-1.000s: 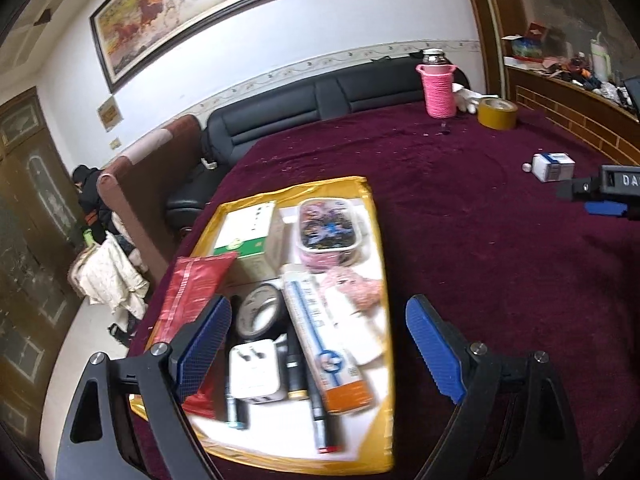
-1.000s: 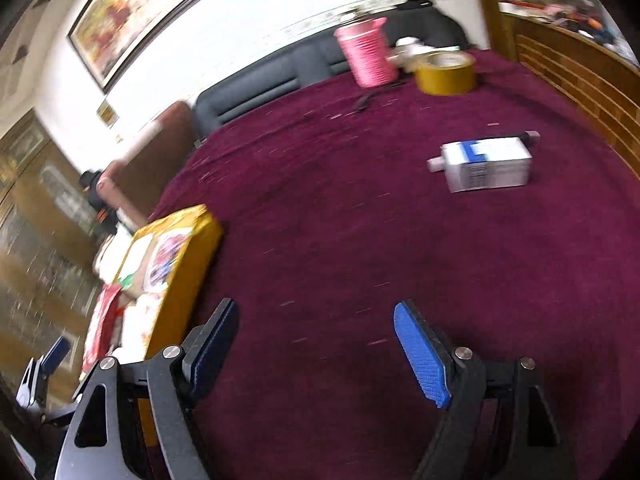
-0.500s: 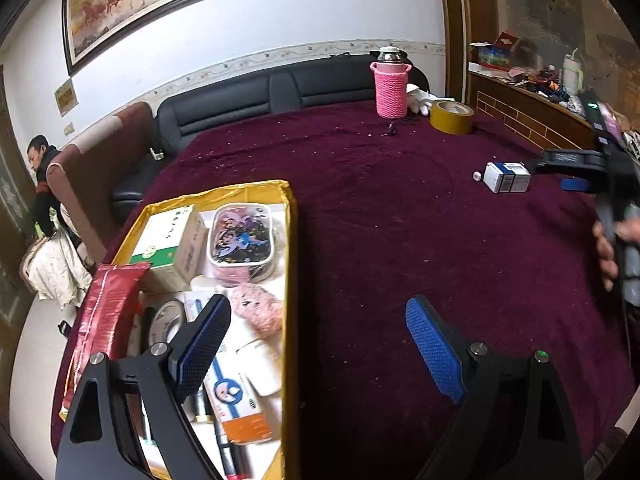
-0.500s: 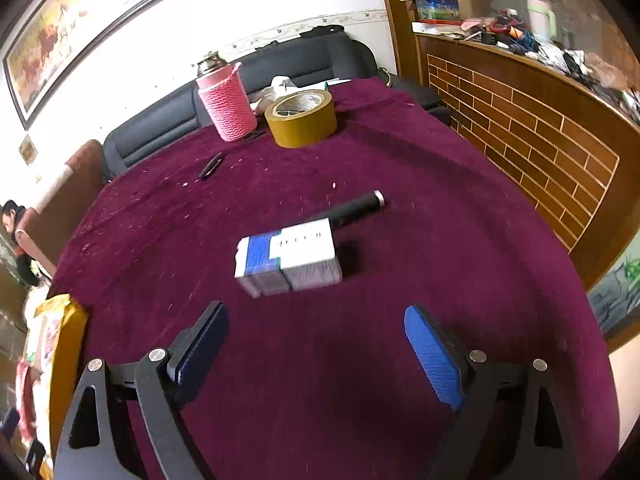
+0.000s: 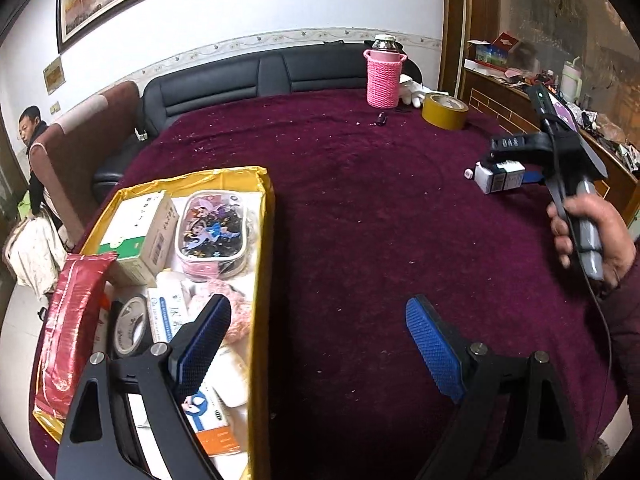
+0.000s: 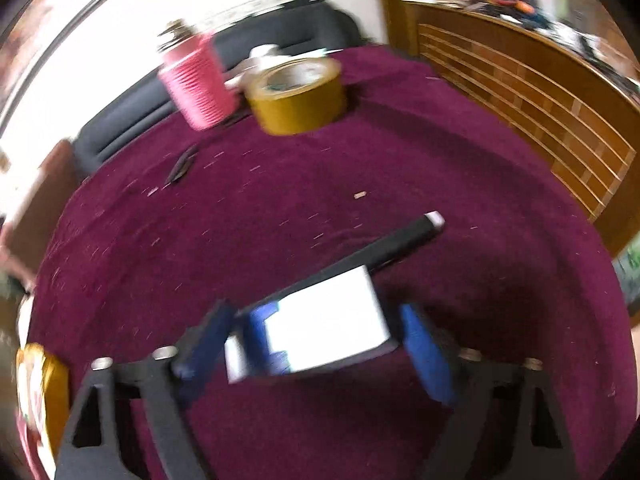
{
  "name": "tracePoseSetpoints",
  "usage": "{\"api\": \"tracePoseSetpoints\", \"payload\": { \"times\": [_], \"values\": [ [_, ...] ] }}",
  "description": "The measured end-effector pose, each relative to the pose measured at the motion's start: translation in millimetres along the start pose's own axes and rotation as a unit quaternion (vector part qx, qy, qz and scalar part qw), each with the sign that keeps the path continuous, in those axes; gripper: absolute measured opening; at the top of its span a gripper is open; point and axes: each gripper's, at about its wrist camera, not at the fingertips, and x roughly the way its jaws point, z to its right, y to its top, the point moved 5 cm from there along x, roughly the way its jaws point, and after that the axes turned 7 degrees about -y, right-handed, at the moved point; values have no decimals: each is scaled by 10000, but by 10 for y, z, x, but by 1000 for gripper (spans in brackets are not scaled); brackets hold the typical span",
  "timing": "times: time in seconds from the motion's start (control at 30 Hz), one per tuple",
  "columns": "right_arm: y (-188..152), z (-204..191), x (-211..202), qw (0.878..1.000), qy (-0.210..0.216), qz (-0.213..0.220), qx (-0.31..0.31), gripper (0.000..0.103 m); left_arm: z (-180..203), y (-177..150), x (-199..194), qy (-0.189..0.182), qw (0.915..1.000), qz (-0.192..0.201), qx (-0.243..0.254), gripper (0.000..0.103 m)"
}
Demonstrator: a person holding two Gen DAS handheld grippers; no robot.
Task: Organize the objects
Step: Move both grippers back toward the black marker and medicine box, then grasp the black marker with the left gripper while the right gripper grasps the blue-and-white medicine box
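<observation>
A white and blue box (image 6: pixel 332 320) lies on the maroon tablecloth (image 6: pixel 280 208), with a black marker (image 6: pixel 404 240) right behind it. My right gripper (image 6: pixel 316 340) straddles the box and its jaws are closing; a thin gap still shows at the right pad, though the view is blurred. The left wrist view shows the same box (image 5: pixel 496 176) under the right gripper (image 5: pixel 510 164), held in a hand (image 5: pixel 588 232). My left gripper (image 5: pixel 320 344) hangs open and empty over the right rim of the yellow tray (image 5: pixel 262 264).
The tray holds a green and white carton (image 5: pixel 136 224), a cartoon-lidded container (image 5: pixel 212 228), a red packet (image 5: pixel 68 320) and several small items. A yellow tape roll (image 5: pixel 444 112) and a pink-sleeved bottle (image 5: pixel 383 76) stand at the far edge. A person (image 5: pixel 34 148) sits at left.
My right gripper swept right across the table and came down over the white and blue box, jaws narrowing. My left gripper swung from over the tray to its right edge.
</observation>
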Motion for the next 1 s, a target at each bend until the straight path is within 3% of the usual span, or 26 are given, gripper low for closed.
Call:
{"api": "tracePoseSetpoints", "payload": {
  "times": [0.13, 0.23, 0.3, 0.4, 0.5, 0.57, 0.63, 0.67, 0.8, 0.87, 1.0],
  "values": [
    [-295, -70, -205, 9964, 376, -213, -732, 78, 121, 85, 45, -349, 9993, -54, -84, 89],
    [-690, -50, -242, 9833, 855, -853, -1359, 77, 246, 233, 117, -609, 9981, -51, -84, 89],
    [-822, 30, -381, 9810, 905, -667, -1583, 79, 344, 378, 212, -772, 9970, -29, -89, 89],
    [-844, 338, -514, 9841, 1464, -430, -909, 83, 578, 664, 420, -1074, 9941, 75, 120, 88],
    [-742, 776, -524, 9871, 1594, -9, 120, 88, 952, 956, 734, -1147, 9904, 115, 764, 88],
    [-720, 1045, -464, 9822, 1705, -52, 782, 88, 1232, 1132, 979, -1182, 9854, 29, 1221, 88],
    [-723, 1227, -459, 9668, 2167, -103, 1352, 88, 1515, 1279, 1216, -1330, 9788, -104, 1557, 88],
    [-727, 1278, -463, 9620, 2286, -116, 1487, 88, 1648, 1335, 1326, -1364, 9756, -141, 1713, 86],
    [-716, 1350, -467, 9550, 2466, -187, 1637, 88, 2134, 1510, 1784, -1522, 9597, -459, 2318, 52],
    [-717, 1370, -470, 9536, 2513, -211, 1644, 88, 2336, 1538, 2041, -1620, 9509, -691, 2546, 47],
    [-715, 1316, -431, 9482, 2630, -238, 1764, 88, 2566, 1477, 2361, -1952, 9340, -1116, 2778, 47]
  ]
}}
